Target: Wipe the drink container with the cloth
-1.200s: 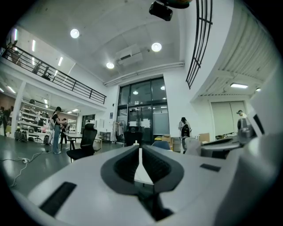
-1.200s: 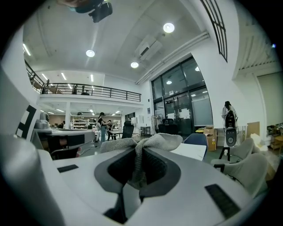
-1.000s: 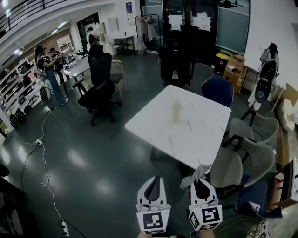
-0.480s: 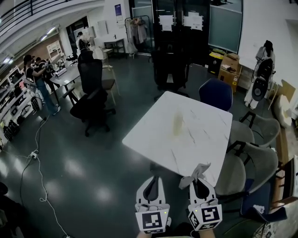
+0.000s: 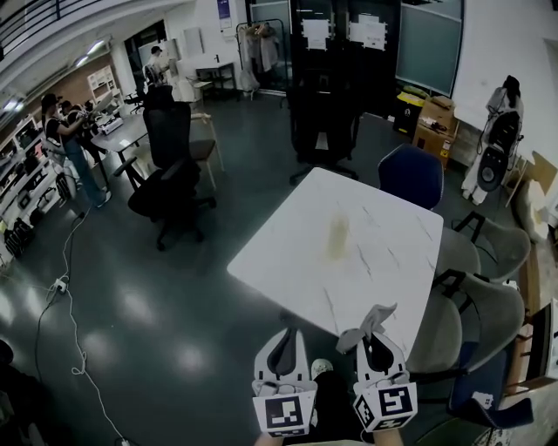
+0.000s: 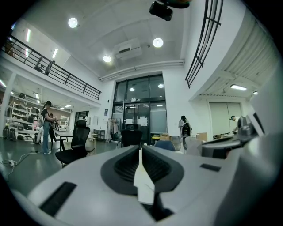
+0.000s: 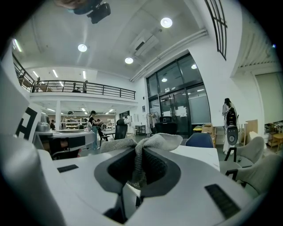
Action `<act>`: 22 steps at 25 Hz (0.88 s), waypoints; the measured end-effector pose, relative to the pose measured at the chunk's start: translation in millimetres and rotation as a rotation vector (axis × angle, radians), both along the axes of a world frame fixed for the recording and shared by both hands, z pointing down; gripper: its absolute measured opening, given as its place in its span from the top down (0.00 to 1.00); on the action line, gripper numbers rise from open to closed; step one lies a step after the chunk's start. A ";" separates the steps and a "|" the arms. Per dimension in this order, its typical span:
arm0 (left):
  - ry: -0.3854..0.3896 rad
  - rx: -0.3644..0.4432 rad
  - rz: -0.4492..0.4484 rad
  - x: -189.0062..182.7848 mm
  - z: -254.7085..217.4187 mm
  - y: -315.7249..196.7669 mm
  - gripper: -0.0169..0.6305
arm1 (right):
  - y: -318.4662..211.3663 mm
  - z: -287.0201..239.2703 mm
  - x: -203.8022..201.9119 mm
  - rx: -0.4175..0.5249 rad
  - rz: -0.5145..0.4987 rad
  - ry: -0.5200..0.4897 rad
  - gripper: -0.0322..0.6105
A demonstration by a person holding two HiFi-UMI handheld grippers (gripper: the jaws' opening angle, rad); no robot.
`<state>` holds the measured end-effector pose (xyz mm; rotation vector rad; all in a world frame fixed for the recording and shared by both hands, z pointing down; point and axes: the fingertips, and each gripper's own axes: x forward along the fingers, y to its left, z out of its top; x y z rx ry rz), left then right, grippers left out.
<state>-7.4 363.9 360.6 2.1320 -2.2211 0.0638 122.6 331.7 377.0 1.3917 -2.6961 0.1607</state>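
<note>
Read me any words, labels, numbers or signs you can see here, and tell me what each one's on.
No text here is readable.
White sheets on the dark glass doors: print too small to read.
Blue poster on the wall: too small to read.
Square markers on the left tool and right tool: black-and-white patterns, not letters.

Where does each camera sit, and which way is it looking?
Head view: on the person's head, facing forward and steeply down at the white table and drink container; left gripper and right gripper show below.
Left gripper view: on the left gripper, looking level along its shut, empty jaws into the room.
Right gripper view: on the right gripper, looking along jaws shut on the cloth.
Shared: head and right gripper views both show cloth and white table.
</note>
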 end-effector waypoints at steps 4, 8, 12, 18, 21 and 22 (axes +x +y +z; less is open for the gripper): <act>-0.008 -0.003 0.001 0.6 1.0 -19.1 0.93 | -17.6 3.0 -1.0 -0.009 -0.003 -0.004 0.88; -0.027 -0.004 0.007 -5.6 5.2 -48.1 0.93 | -46.8 8.7 -7.6 -0.016 -0.011 0.001 0.88; -0.024 -0.014 0.002 -11.5 5.6 -79.4 0.93 | -80.4 10.0 -14.2 -0.022 -0.020 0.006 0.88; -0.078 -0.008 -0.003 -26.7 4.1 -130.3 0.93 | -135.9 9.5 -28.3 -0.036 -0.037 0.012 0.88; -0.074 -0.017 -0.006 -30.9 5.2 -153.6 0.93 | -161.3 9.0 -32.1 -0.038 -0.041 0.013 0.88; -0.066 -0.022 -0.009 -32.2 5.0 -161.5 0.93 | -169.9 8.9 -33.0 -0.041 -0.039 0.013 0.88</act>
